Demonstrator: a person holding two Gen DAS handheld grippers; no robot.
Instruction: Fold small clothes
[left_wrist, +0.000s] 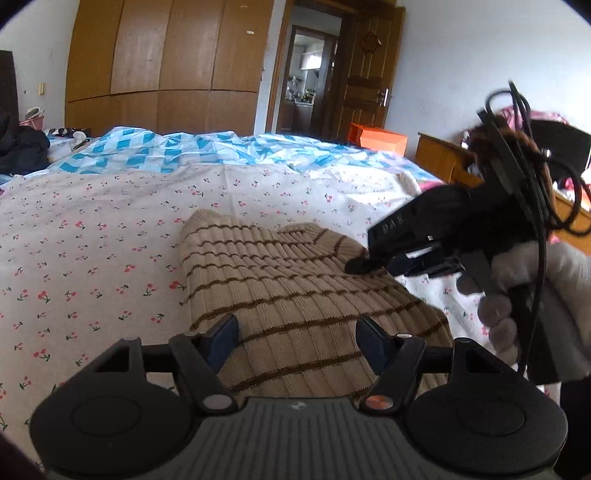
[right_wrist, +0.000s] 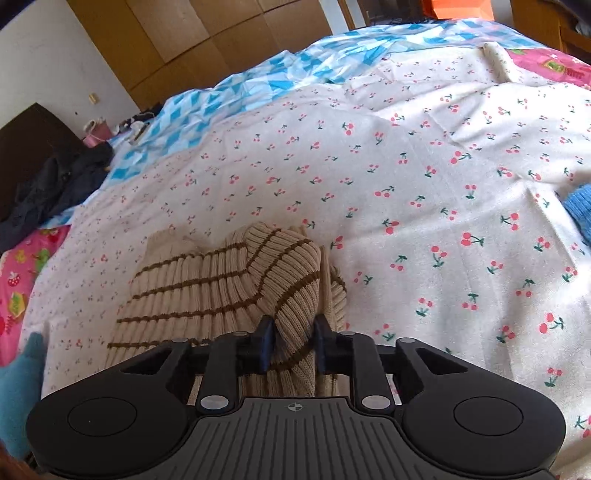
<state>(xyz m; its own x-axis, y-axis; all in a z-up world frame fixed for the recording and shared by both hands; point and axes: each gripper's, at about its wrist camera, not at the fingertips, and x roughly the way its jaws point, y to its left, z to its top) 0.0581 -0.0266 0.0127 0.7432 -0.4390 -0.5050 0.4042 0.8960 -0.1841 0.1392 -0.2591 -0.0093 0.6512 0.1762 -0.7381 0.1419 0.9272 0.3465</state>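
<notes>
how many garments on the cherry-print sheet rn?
2 visible: beige striped knit near the middle, between the right gripper's jaws; blue knit at the right edge, mostly cut off. More may be out of frame.

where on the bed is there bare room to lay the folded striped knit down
Free: cherry-print sheet between the striped knit and the blue checked quilt, also right of the knit. Crowded: dark clothes at the left edge.

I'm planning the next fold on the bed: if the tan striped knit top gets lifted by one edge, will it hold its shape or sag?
The striped knit top will probably sag: it already lies bunched and draped in soft folds on the cherry-print sheet. The ribbed knit looks stretchy, so a lifted edge may lengthen. It seems unlikely to slip, since fabric bunches between the right tool fingers.
</notes>
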